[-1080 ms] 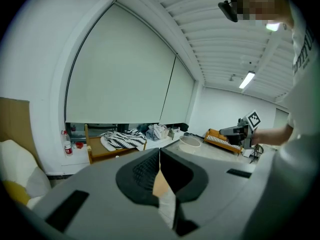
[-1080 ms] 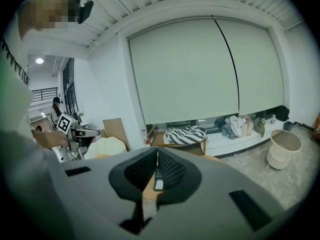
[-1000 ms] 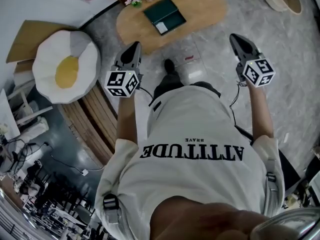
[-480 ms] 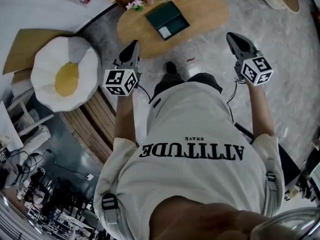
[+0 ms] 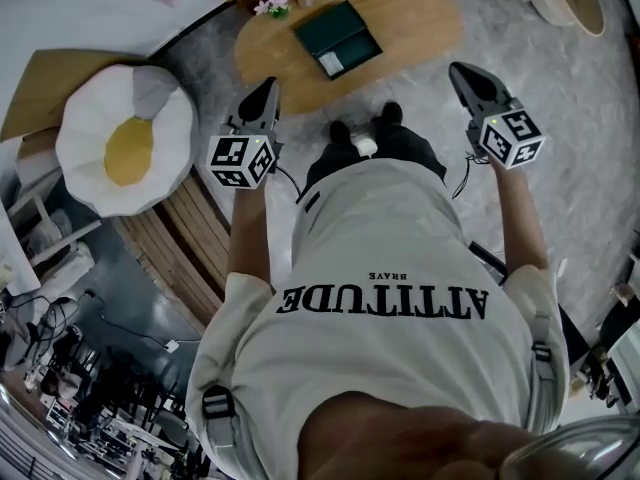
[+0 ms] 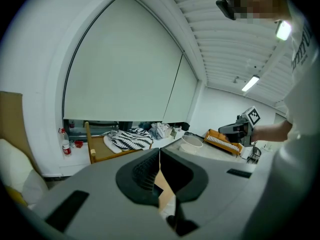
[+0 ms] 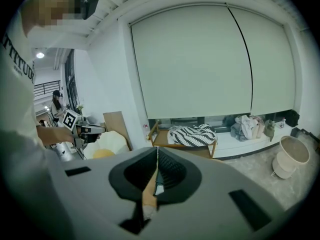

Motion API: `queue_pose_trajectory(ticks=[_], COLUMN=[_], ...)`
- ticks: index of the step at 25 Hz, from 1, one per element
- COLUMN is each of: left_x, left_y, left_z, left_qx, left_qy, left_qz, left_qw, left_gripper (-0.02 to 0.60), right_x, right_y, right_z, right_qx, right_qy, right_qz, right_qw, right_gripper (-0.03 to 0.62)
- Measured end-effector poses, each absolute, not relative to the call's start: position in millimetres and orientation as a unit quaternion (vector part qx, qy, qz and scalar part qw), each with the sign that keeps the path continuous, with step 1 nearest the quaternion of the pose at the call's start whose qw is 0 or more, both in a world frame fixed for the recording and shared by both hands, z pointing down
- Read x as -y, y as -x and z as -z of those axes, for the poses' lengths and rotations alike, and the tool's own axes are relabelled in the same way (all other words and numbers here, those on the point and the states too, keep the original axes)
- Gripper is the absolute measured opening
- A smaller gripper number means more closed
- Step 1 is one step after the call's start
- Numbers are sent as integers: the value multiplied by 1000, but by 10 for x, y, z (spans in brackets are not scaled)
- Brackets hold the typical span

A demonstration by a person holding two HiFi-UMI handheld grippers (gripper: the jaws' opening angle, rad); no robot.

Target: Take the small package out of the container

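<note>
the left gripper (image 5: 268, 90) and right gripper (image 5: 462, 72) have jaws pressed together, holding nothing. the small white package (image 5: 327, 63) lies in the green container (image 5: 350, 28) by the near edge of the wooden table (image 5: 410, 18).

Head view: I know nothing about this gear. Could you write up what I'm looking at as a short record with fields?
Person: seen from above, a gripper in each hand
Left gripper: in the air, jaws together, nothing between them
Right gripper: in the air, jaws together, nothing between them
Wooden table: low, just beyond the person's feet
Container: dark green, flat on the table, untouched by either gripper
Pale rectangle: at the container's near corner; too small to identify
Cushion: fried-egg shaped, at left
</note>
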State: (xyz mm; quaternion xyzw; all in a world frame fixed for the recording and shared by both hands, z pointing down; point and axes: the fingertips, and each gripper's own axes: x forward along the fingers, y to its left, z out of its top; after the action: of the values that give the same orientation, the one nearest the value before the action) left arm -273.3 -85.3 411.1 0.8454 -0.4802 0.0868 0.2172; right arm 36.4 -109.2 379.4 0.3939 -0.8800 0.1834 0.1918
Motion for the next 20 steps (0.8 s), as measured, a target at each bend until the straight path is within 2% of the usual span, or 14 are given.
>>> queue_pose_trajectory(ticks=[10, 20], left_x=[1062, 1274], left_y=[2489, 1801], left_z=[-4340, -4702], left_qx=[541, 599], left_qy=[-804, -750], left_qz=[-105, -95], left_qw=[223, 265], left_gripper=[23, 23], right_x=[1708, 2219], right_y=[-440, -795], right_z=[-4015, -4442], right_qx=[904, 919], right_qy=[-321, -221], right_qz=[-161, -195], right_qw=[231, 261], right_gripper=[21, 21])
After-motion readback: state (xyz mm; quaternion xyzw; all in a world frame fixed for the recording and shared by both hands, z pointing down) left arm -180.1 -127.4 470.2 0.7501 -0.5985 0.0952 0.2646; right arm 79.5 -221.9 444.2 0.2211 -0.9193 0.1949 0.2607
